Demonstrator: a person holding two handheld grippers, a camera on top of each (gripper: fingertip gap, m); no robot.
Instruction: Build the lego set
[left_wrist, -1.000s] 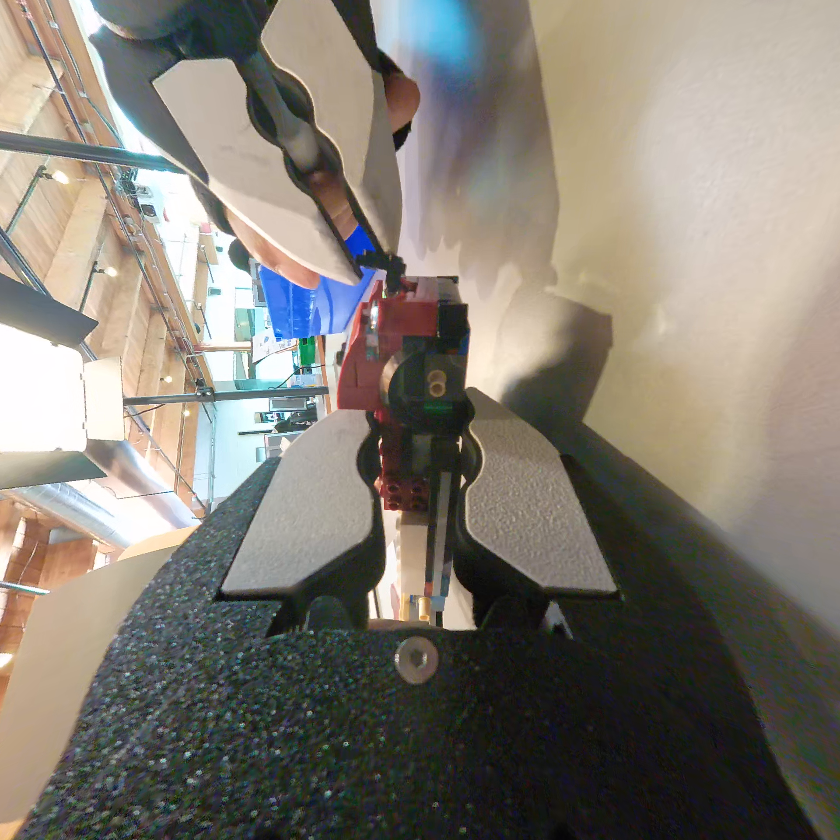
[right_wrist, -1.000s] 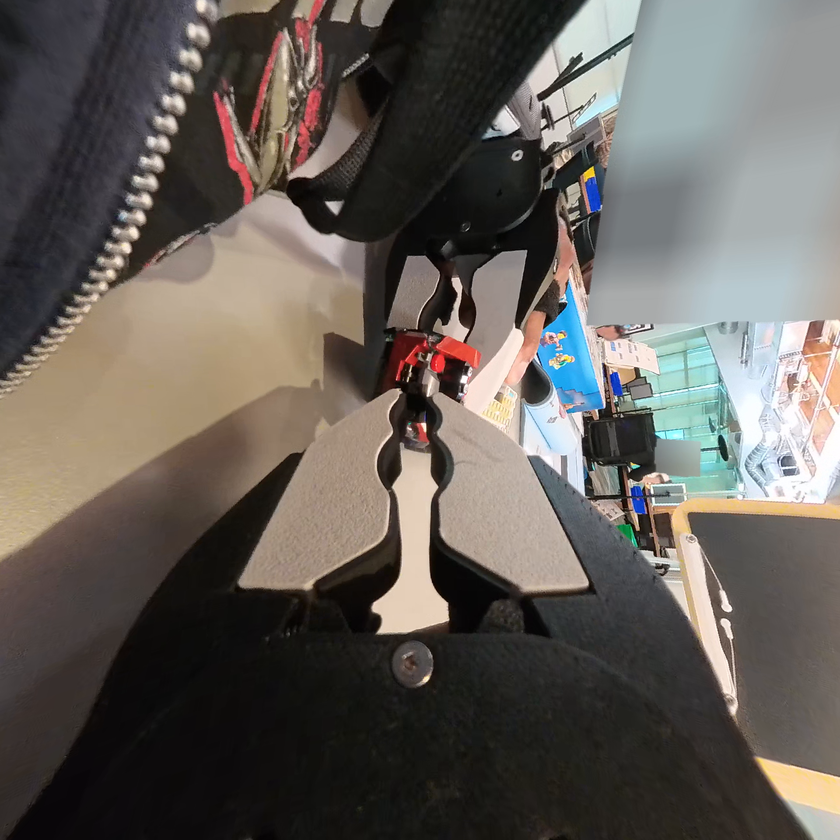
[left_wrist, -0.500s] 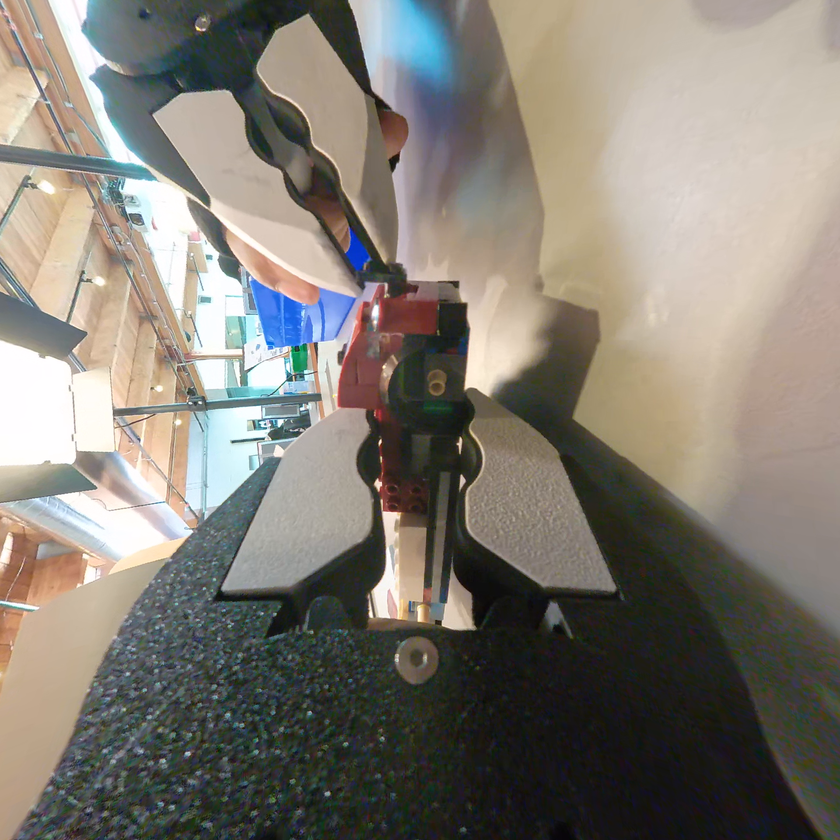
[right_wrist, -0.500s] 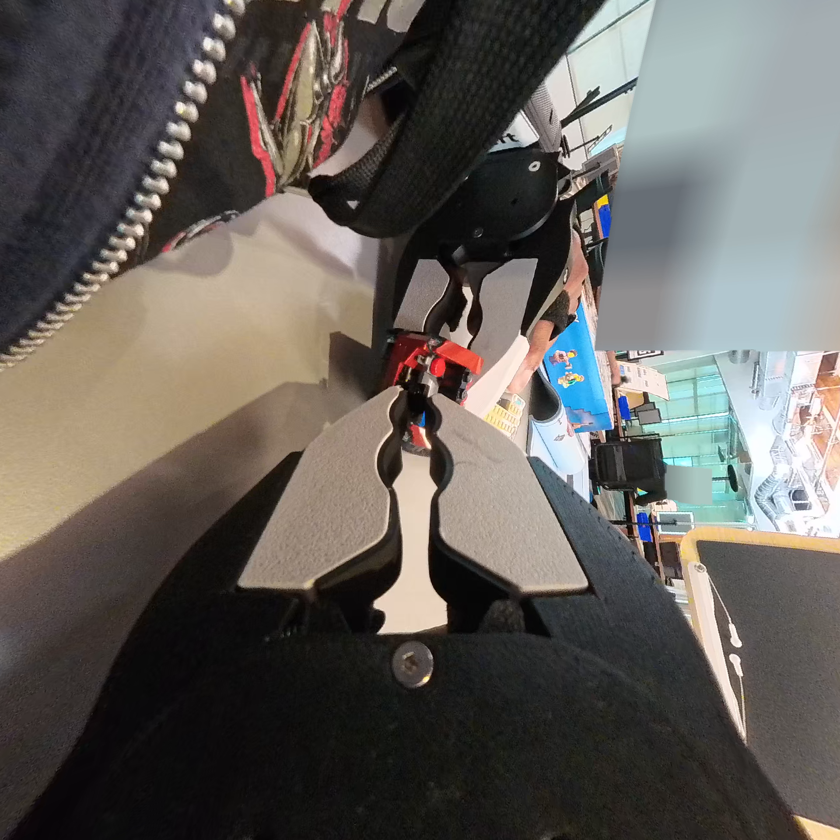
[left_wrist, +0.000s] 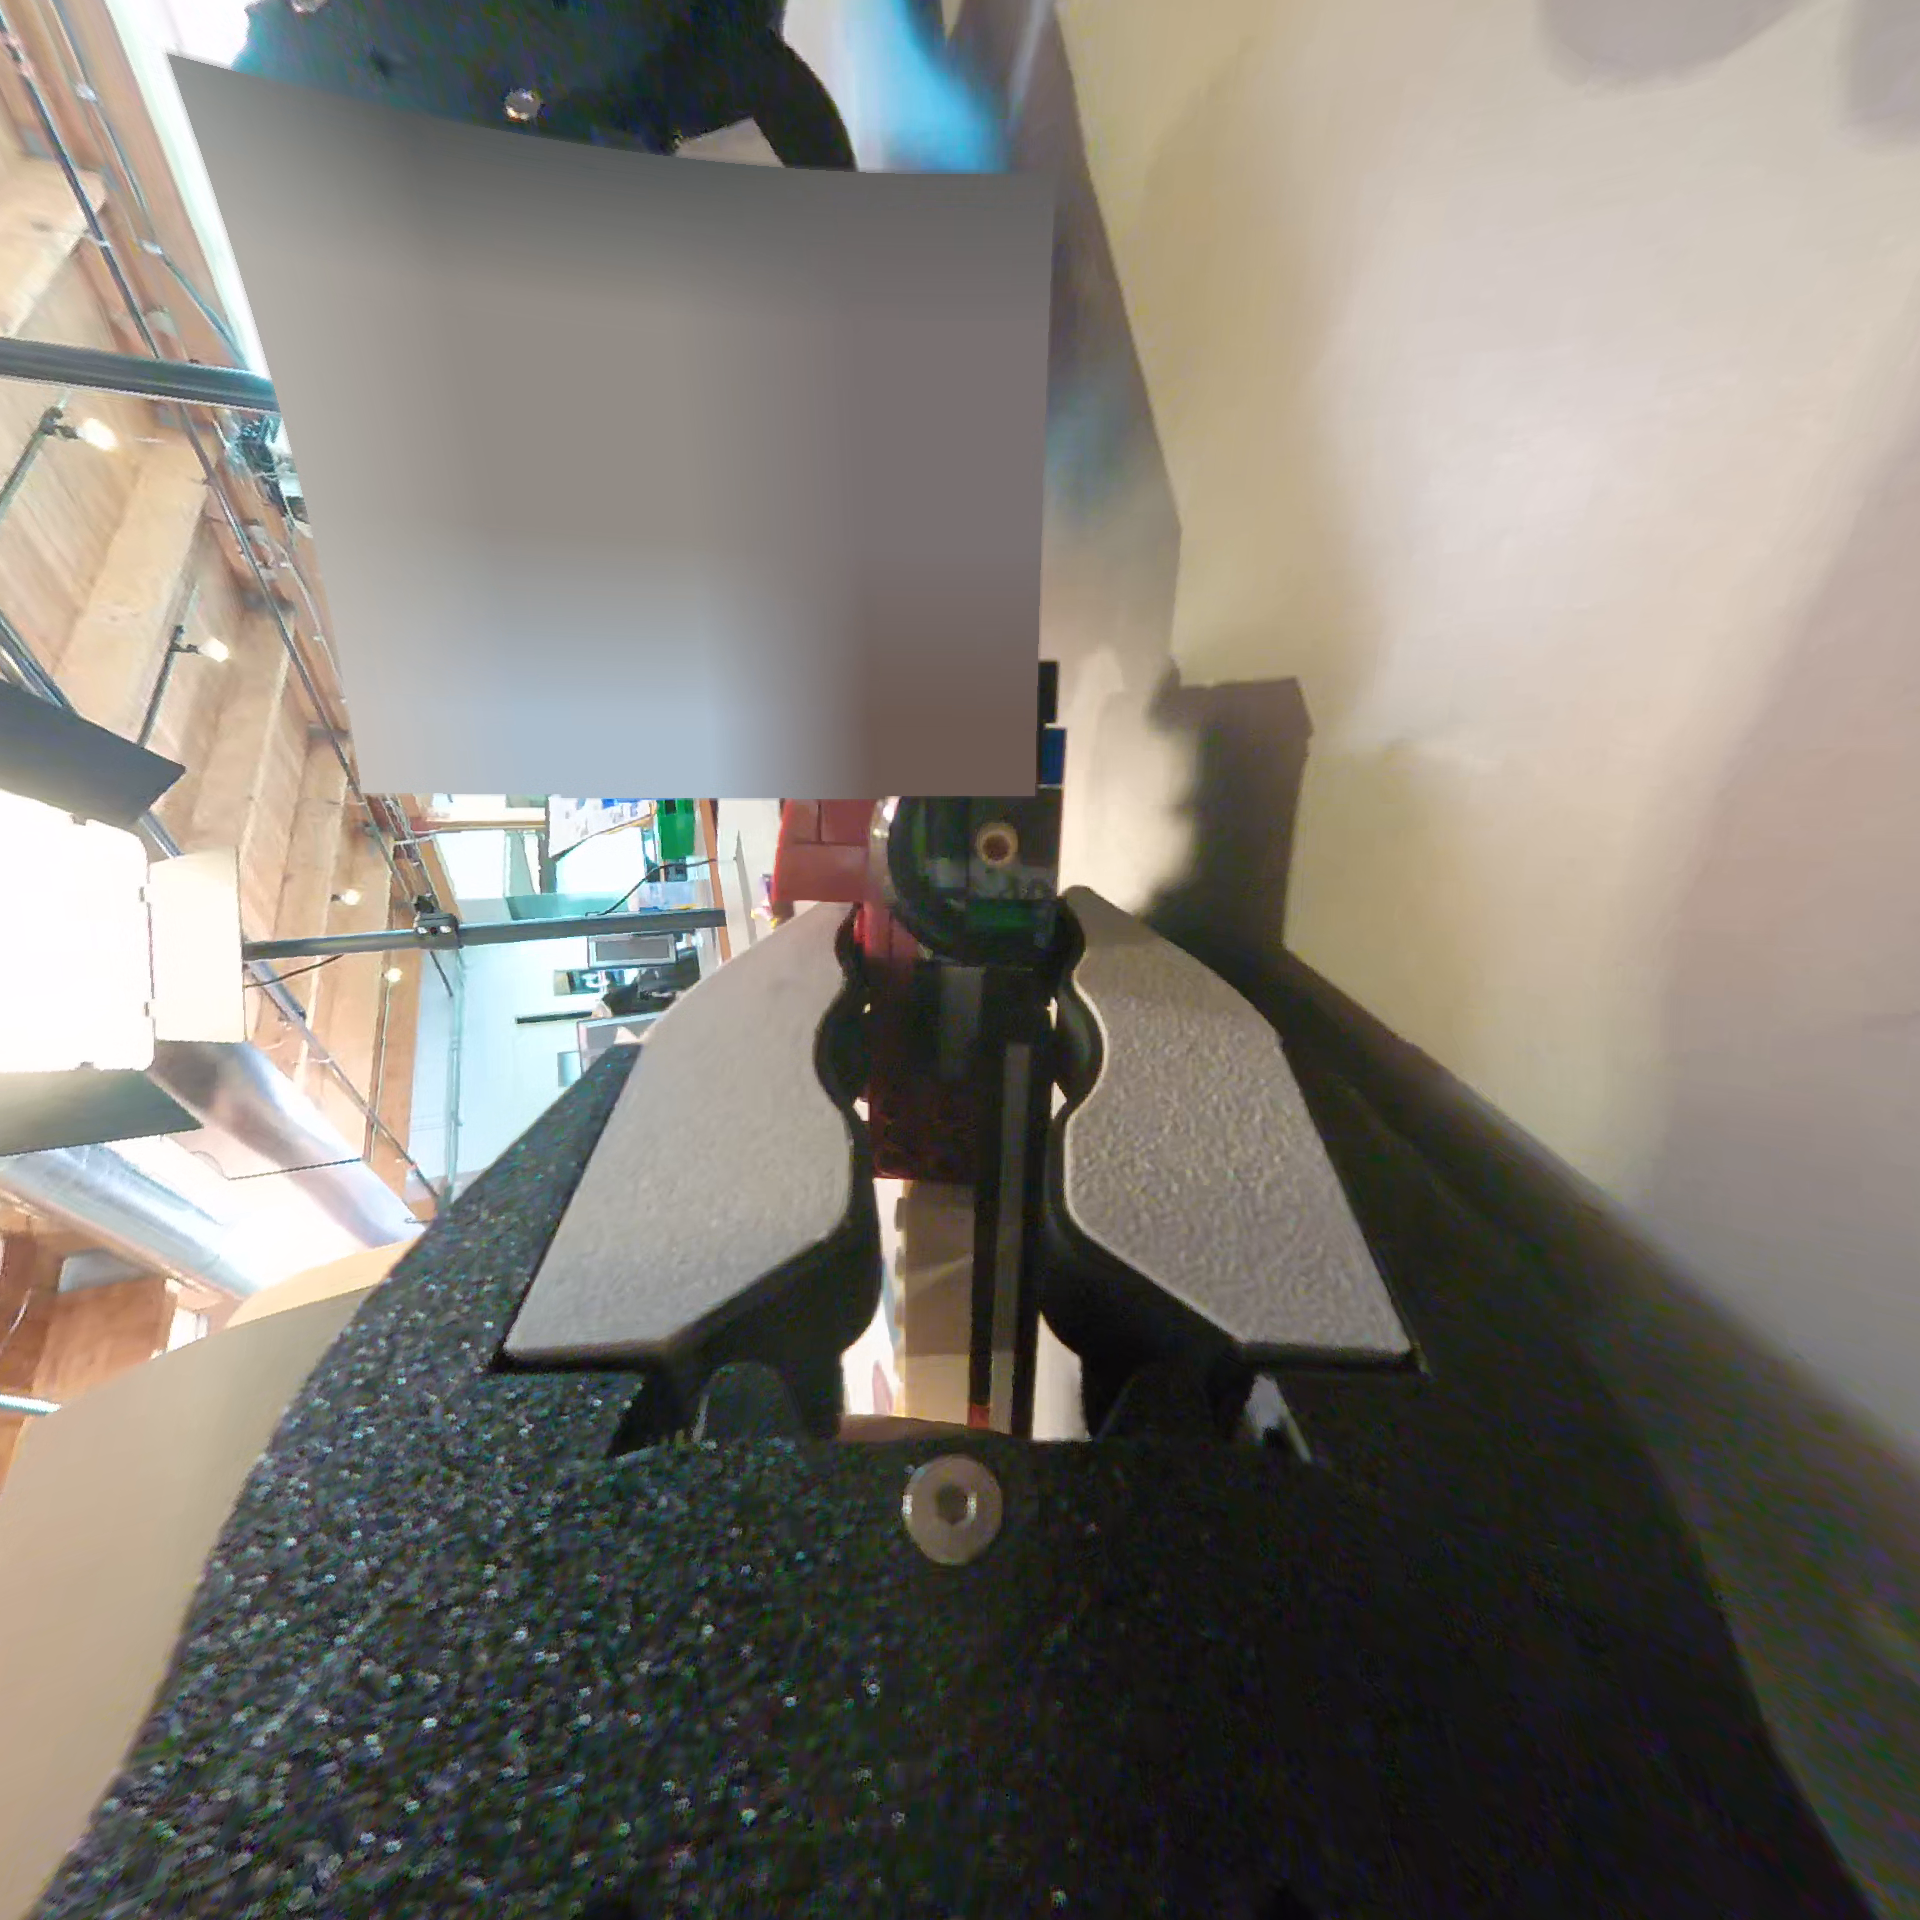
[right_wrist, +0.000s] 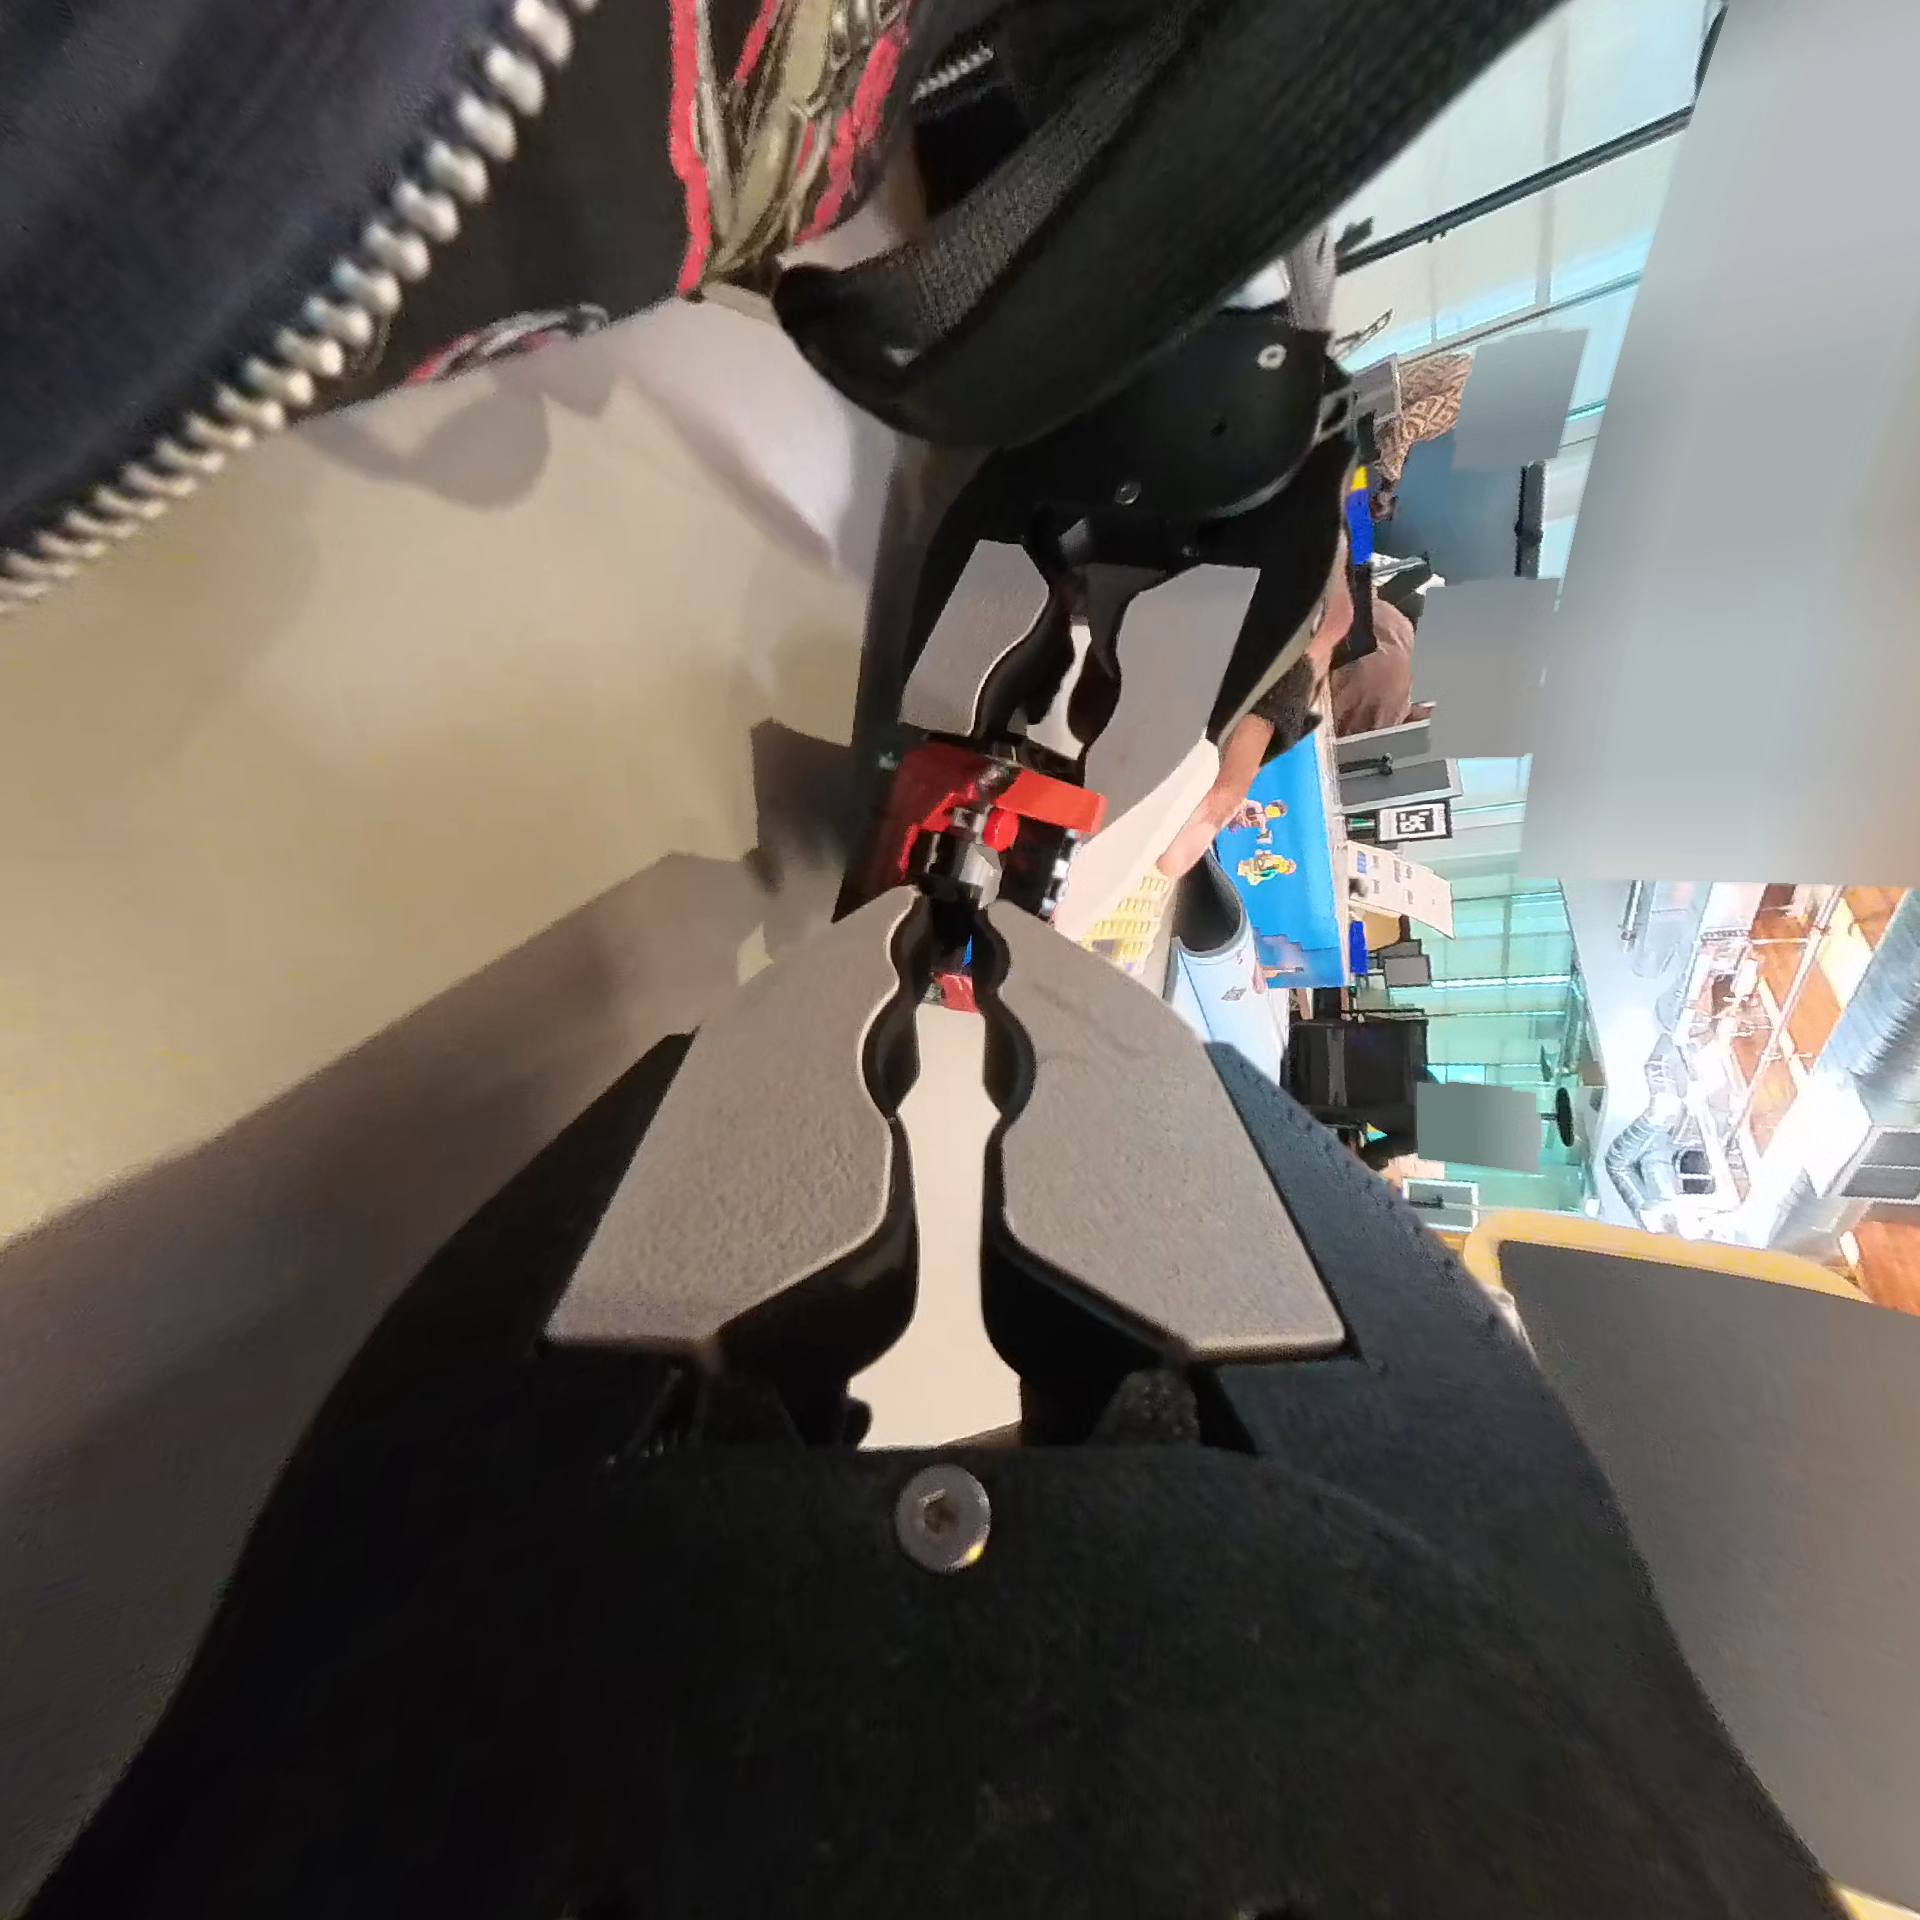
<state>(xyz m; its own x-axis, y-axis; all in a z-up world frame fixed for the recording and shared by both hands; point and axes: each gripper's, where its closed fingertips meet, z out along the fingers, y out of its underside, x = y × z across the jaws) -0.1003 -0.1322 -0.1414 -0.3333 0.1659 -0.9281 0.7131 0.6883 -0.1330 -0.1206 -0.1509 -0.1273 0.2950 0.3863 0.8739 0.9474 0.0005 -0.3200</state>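
Both grippers are clamped on the same little toy-brick model, a red and black build with a wheel-like round black part, held up in the air just beside the pale tabletop. The left gripper has its fingers closed around the body of the build, pads snug against the red and black sides, with a long dark strip of the model running back between the jaws. The right gripper comes at it from the opposite end, fingers nearly together and pinching a small dark bit at the model's tip, with a tiny red and blue piece showing in the gap behind. The person's zipped dark jacket fills the top left of the right wrist view. Handling-wise this looks light and rigid, but press-fit bricks probably pop apart if twisted or squeezed on a thin edge, and the smooth plastic is likely a bit slippery. Best hold seems to be the chunky body where the left one already sits, since small end pieces would likely snap off first.
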